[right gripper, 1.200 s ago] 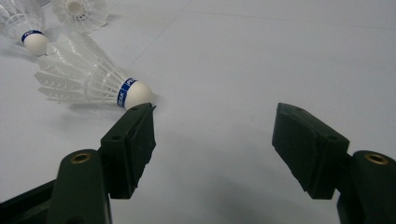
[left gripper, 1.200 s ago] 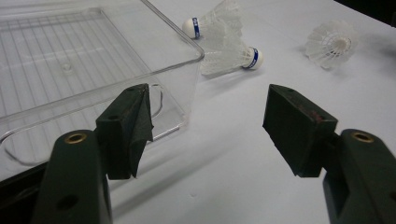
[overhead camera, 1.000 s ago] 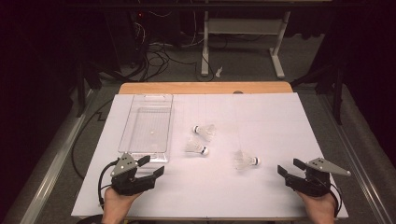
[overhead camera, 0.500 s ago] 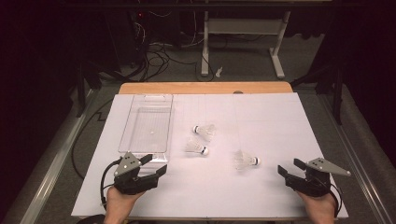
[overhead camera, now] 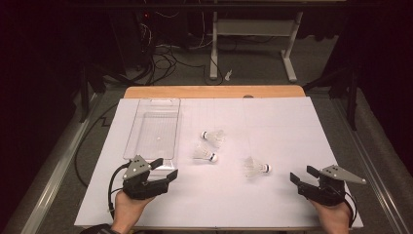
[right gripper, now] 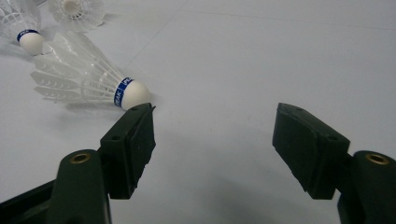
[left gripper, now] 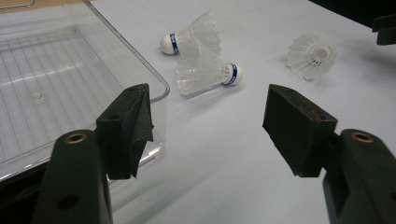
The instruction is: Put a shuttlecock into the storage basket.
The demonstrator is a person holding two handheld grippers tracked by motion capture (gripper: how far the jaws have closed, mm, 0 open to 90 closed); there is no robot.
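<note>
Three white shuttlecocks lie on the white table sheet: one at the middle, one just in front of it, and one to the right. A clear plastic box stands empty at the left. My left gripper is open near the box's front corner, with the box wall and two shuttlecocks ahead of it. My right gripper is open at the front right. Its left jaw sits just short of the cork of the nearest shuttlecock.
The wooden table edge runs along the back. Beyond it are desk legs and cables on the floor. A metal rail borders the table's left side. Bare white sheet lies between the two grippers.
My left gripper has shifted slightly to the right, toward the box's front corner. The right gripper and the shuttlecocks have stayed put.
</note>
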